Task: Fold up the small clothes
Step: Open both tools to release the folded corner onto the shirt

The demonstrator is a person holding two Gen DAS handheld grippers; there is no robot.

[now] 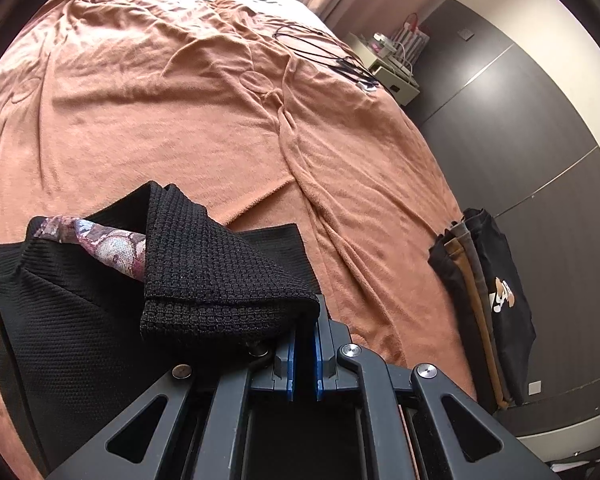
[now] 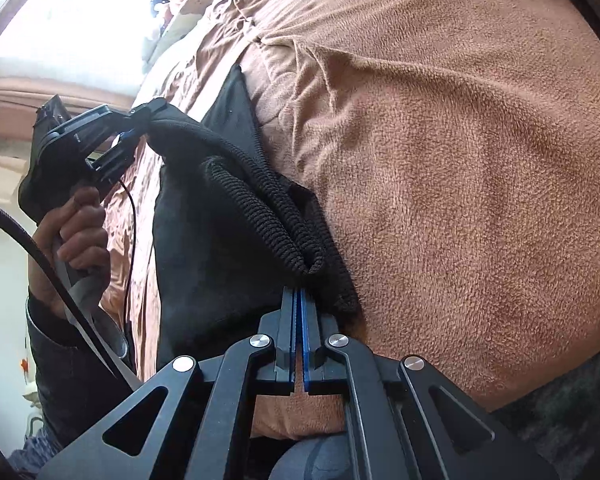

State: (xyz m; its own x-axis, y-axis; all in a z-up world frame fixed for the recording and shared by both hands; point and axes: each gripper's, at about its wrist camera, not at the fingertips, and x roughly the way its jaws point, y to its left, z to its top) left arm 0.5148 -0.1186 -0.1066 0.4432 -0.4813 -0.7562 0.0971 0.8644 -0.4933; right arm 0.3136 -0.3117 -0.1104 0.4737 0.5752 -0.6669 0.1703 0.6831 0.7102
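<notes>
The black garment [image 1: 80, 320] lies partly on the bed's orange blanket [image 1: 180, 120], its ribbed edge lifted and folded over toward the middle, showing a patterned lining [image 1: 112, 244]. The left hand-held gripper [image 1: 305, 320] is clamped on one corner of that edge; the right hand-held gripper [image 2: 299, 294] is pinched tight on the other corner, beside the blanket. In the right wrist view a hand [image 2: 76, 240] grips the left tool's handle. Black cables [image 1: 340, 56] lie far up the bed, and a dark bag [image 1: 492, 288] stands beside it.
</notes>
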